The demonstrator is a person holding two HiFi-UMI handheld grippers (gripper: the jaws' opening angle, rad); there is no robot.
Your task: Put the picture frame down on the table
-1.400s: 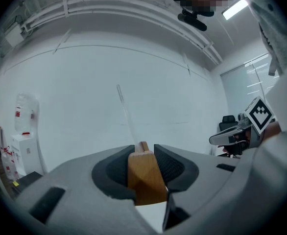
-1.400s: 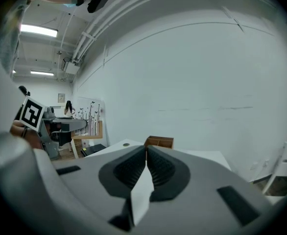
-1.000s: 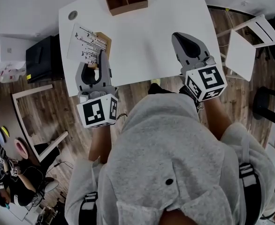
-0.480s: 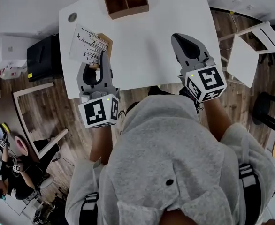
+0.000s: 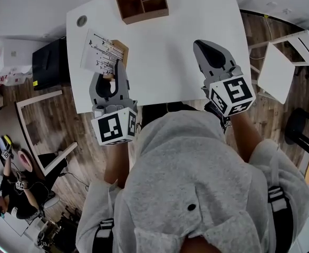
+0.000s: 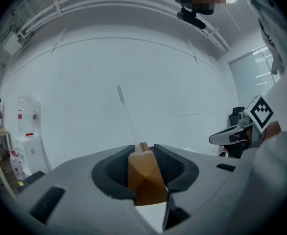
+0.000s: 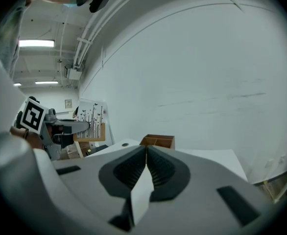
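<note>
At the left of the head view, the left gripper [image 5: 114, 70] is clamped on the wooden rail of the picture frame [image 5: 99, 50]. The frame is held tilted up over the left part of the table [image 5: 165, 57]; gripping it by one rail probably lets it be tipped flat under control. I cannot tell whether its far edge touches the tabletop. A wooden divider box [image 5: 142, 1] sits at upper centre, well apart. At the right, the right gripper [image 5: 203, 44] hovers with its jaws pressed together and empty, out of the frame's way.
</note>
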